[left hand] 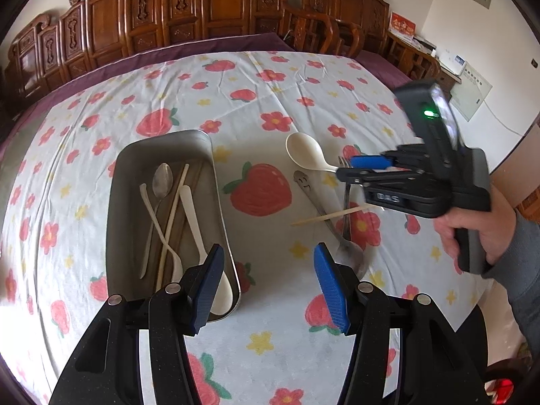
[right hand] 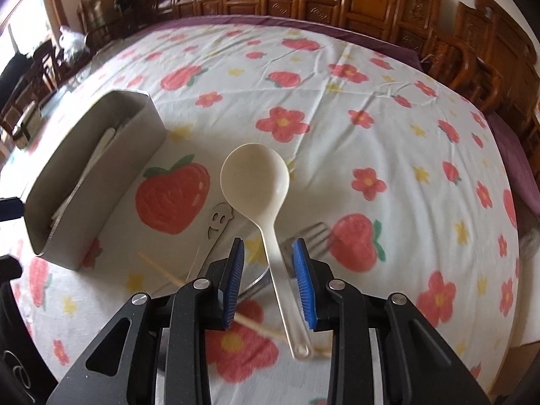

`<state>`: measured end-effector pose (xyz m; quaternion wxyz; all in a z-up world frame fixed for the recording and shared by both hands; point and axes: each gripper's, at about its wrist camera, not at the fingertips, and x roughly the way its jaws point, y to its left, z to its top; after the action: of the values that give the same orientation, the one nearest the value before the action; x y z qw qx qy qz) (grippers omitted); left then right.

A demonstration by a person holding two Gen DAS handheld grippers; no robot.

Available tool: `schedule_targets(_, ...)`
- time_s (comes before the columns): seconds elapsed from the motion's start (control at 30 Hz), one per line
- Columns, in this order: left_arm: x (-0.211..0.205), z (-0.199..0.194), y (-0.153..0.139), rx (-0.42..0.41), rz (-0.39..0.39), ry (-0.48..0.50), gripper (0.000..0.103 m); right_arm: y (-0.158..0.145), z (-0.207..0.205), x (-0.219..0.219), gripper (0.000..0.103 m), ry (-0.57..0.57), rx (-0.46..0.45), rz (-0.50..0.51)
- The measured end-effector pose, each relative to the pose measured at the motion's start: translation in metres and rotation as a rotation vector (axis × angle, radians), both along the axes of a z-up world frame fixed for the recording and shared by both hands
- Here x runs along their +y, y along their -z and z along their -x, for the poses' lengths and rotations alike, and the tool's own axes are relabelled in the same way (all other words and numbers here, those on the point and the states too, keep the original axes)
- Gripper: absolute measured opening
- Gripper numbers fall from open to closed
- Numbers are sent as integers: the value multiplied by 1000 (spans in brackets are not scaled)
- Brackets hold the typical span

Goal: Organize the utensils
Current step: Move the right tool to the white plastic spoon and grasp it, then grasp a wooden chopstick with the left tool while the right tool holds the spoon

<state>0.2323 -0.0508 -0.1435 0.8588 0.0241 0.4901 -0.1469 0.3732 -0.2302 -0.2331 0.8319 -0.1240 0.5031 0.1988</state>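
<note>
Hovering nearest the left wrist camera, the left tool (left hand: 268,280) hangs released over the strawberry-print cloth (left hand: 270,101) that covers the counter, its blue pads (left hand: 329,290) apart and nothing between them. Just beyond its left pad sits a metal tray (left hand: 216,182) holding a steel spoon (left hand: 162,179), pale spoons and a chopstick (left hand: 172,216). To the right, loose on the cloth, lie a smiley-handled metal spoon (left hand: 303,185), a fork (right hand: 314,236) and a second chopstick (left hand: 330,216) across them. Farther on, a hand (left hand: 472,233) holds the right tool (right hand: 268,276), which straddles the handle of a cream serving spoon (right hand: 256,175); its pads stand on either side of the handle with gaps showing, not clenched. The spoon's bowl points away toward carved wooden chairs (left hand: 216,6) along the far side.
</note>
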Motion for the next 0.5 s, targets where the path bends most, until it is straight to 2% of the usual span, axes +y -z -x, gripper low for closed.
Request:
schedule_targets(0.2, -6, 0, 7, 12, -5, 12, 53, 8, -8, 16, 27, -51, -1, 73)
schedule_targets(0.3, -9, -1, 11, 16, -17, 23, 53, 8, -10, 19, 12, -63, -7, 114)
schedule_targets(0.5, -15, -3, 15, 24, -25, 32, 53, 8, -12, 18, 11, -92, -3, 128)
